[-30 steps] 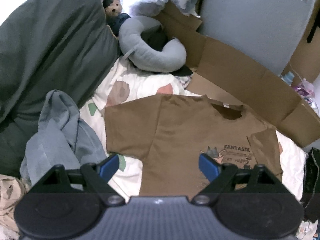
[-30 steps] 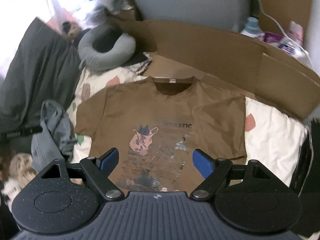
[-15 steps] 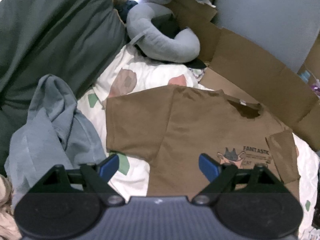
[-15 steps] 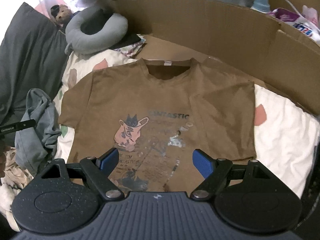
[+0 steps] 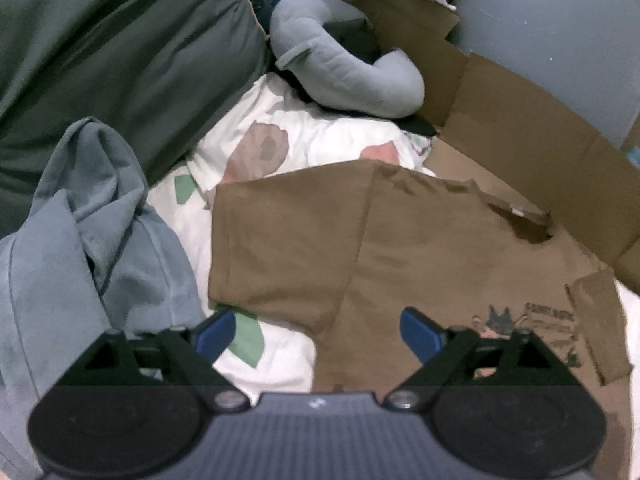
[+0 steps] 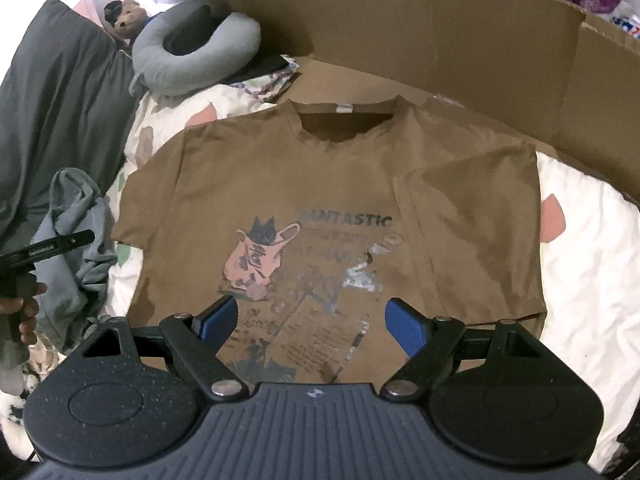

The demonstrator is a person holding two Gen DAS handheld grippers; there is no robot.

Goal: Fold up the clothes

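Observation:
A brown T-shirt (image 6: pixel 332 184) with a printed cat and the word FANTASTIC lies face up on a white patterned bedsheet (image 6: pixel 592 240). Its right sleeve is folded in over the chest; its left sleeve (image 5: pixel 280 248) lies spread flat. My left gripper (image 5: pixel 316 334) hovers open above the left sleeve's lower edge and armpit, nothing between its blue pads. My right gripper (image 6: pixel 312 322) stands open above the shirt's lower print, also holding nothing. The shirt's hem is hidden behind both gripper bodies.
A crumpled grey-blue garment (image 5: pixel 88 248) lies left of the shirt. A dark grey pillow (image 5: pixel 112 52), a grey neck pillow (image 5: pixel 348 72) and a small teddy bear (image 6: pixel 128 20) sit at the back left. A cardboard wall (image 6: pixel 440 36) rings the far side. A hand (image 6: pixel 20 312) shows at the left.
Both grippers have sunk closer to the shirt, which now looms larger in both views. Their jaws have stayed open, and the shirt has not moved.

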